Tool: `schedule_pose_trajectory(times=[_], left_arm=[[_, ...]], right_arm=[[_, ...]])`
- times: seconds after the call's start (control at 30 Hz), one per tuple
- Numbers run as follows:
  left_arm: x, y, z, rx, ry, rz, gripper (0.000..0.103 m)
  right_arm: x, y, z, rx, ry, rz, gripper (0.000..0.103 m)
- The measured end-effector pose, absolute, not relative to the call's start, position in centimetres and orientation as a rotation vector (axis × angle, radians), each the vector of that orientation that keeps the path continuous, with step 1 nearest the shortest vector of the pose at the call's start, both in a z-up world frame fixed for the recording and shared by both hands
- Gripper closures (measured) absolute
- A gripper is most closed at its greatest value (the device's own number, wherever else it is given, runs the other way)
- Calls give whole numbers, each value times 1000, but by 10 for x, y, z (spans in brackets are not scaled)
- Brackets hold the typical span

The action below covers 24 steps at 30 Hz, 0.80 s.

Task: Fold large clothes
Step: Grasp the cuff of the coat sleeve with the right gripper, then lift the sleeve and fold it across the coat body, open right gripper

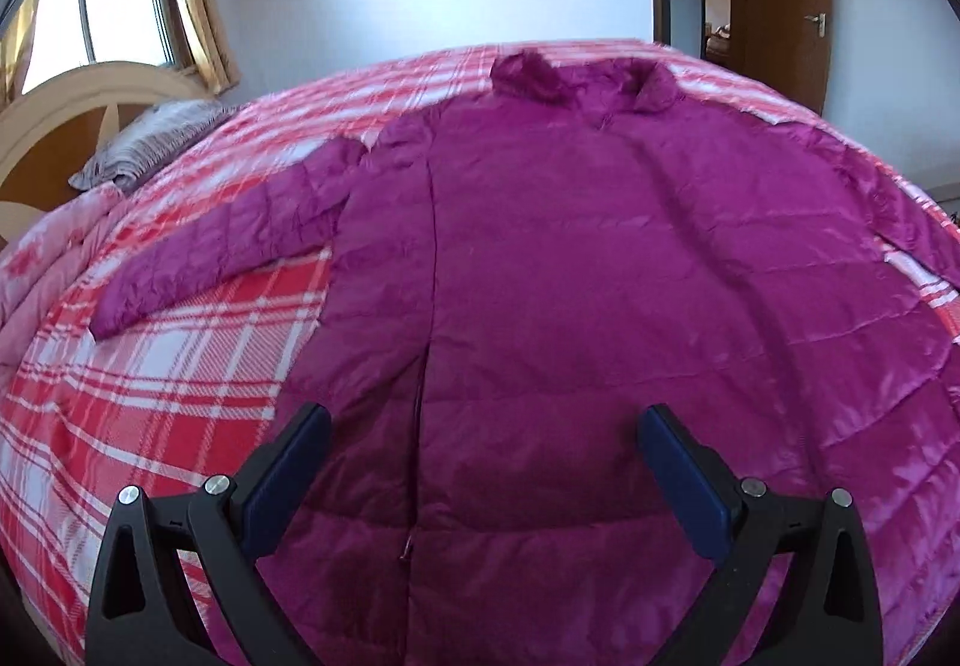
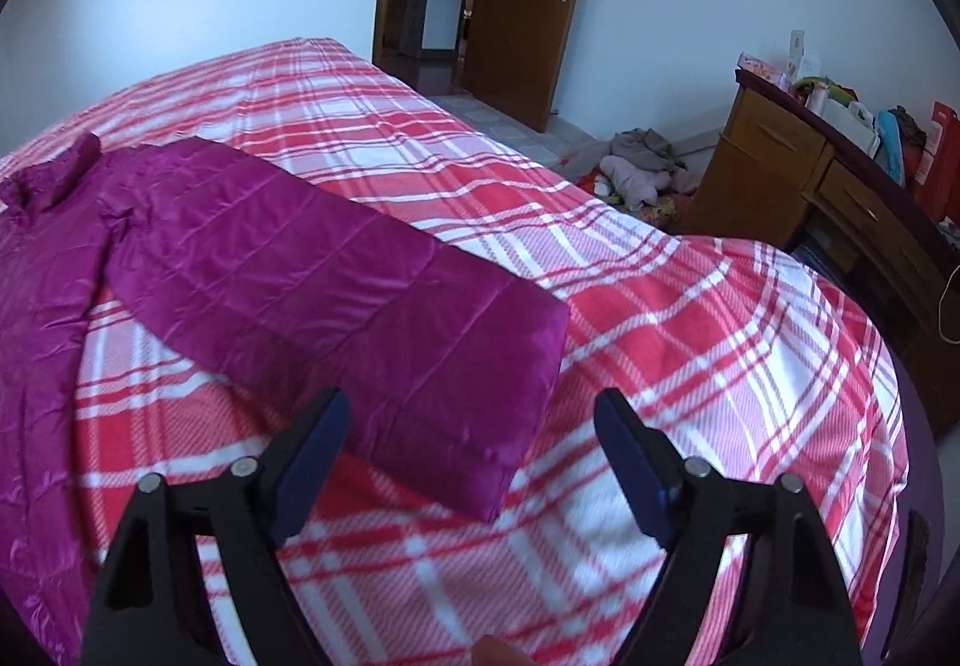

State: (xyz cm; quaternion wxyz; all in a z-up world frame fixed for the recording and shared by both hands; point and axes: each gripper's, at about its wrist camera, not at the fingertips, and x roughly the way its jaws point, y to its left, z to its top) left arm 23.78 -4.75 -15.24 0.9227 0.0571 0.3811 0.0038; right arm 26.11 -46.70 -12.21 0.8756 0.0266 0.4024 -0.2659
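My left claw (image 1: 483, 441) hangs wide open and empty over the hem of the purple coat (image 1: 600, 258), spread flat on the plaid bed (image 1: 150, 396). My right claw (image 2: 474, 426), also open and empty, nears the right sleeve (image 2: 336, 276); that slick quilting could slip from a shallow pinch.

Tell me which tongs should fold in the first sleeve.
Right. The right tongs hang open just short of a sleeve's cuff, which lies flat on the bed. The left tongs hover over the coat's hem, far from either sleeve.
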Motion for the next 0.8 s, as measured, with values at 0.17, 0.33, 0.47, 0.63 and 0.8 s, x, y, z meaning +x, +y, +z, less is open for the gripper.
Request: schedule_pose_trajectory(times=[0.17, 0.33, 0.47, 0.63, 0.8], left_arm=[[240, -46, -164, 85, 786, -7, 1], [240, -43, -170, 47, 775, -29, 1], [243, -44, -170, 60, 775, -35, 1], [241, -43, -171, 54, 755, -40, 1], [238, -39, -172, 25, 743, -58, 1]], right_arm=[[285, -479, -141, 67, 932, -538, 43], [289, -485, -141, 151, 941, -476, 80], [297, -487, -124, 131, 921, -487, 90], [311, -480, -80, 52, 841, -518, 92], [327, -453, -31, -57, 727, -521, 92]])
